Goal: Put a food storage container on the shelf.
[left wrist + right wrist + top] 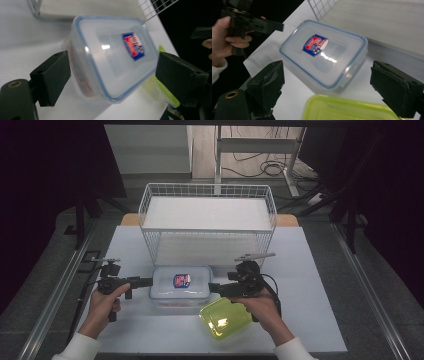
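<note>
A clear plastic box (180,289) with a blue-rimmed lid and a red and blue label lies on the white table, just in front of the wire basket. Something reddish shows through its wall (82,82). My left gripper (148,281) points at the box's left end, jaws open and level. In the left gripper view the box (112,57) lies beyond the wide jaws of that gripper (113,76). My right gripper (213,286) points at the box's right end, open. In the right gripper view its jaws (329,83) stand apart before the box (324,55), touching nothing.
A yellow-green lid or shallow box (225,318) lies under my right hand, near the table's front (347,110). A white wire basket (207,222) with a white floor stands behind the box. The table (310,285) has free room on both sides.
</note>
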Demonstrator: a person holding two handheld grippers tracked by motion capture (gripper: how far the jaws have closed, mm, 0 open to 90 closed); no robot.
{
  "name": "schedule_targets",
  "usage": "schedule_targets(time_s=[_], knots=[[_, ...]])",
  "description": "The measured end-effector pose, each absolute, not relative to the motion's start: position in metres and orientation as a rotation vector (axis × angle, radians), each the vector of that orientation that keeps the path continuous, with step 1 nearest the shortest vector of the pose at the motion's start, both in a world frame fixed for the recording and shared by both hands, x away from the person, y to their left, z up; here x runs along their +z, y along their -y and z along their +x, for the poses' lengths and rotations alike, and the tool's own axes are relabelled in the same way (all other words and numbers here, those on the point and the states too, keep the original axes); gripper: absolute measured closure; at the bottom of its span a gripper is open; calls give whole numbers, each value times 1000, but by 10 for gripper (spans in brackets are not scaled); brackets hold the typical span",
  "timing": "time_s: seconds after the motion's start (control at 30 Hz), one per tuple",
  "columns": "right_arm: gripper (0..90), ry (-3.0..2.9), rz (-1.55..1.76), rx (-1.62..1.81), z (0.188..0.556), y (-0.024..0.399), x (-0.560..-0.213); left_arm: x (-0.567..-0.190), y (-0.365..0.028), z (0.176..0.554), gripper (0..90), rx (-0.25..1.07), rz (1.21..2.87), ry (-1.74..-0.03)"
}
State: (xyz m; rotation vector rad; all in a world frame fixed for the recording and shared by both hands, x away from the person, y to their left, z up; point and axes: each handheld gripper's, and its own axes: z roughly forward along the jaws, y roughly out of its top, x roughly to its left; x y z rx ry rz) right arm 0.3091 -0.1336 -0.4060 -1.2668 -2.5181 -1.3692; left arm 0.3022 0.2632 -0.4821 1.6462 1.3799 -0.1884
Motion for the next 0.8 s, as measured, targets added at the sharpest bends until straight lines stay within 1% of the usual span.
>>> schedule_targets(time_s=[0.23, 0.37, 0.47, 0.5, 0.57, 0.63, 0.73, 0.8], knots=[[123, 2472, -1289, -1364, 319, 125, -408, -499, -252, 315, 124, -271, 1657, -1392], [123, 2434, -1311, -1356, 325, 125, -412, -508, -252, 322, 120, -331, 1675, -1384], [123, 2422, -1321, -1345, 329, 124, -415, -515, -254, 325, 128, -399, 1642, -1374], [123, 2419, -1323, -1344, 329, 123, -416, -517, -255, 325, 129, -396, 1649, -1385], [123, 2423, -1322, -1342, 330, 122, -418, -520, -256, 326, 144, -396, 1656, -1389], [123, 2424, -1325, -1337, 331, 121, -419, -524, -258, 326, 151, -432, 1624, -1383], [123, 2425, -1333, -1332, 332, 121, -421, -528, -257, 327, 172, -440, 1641, -1388], [123, 2423, -1336, -1333, 333, 121, -422, -530, -255, 327, 211, -454, 1646, -1367]])
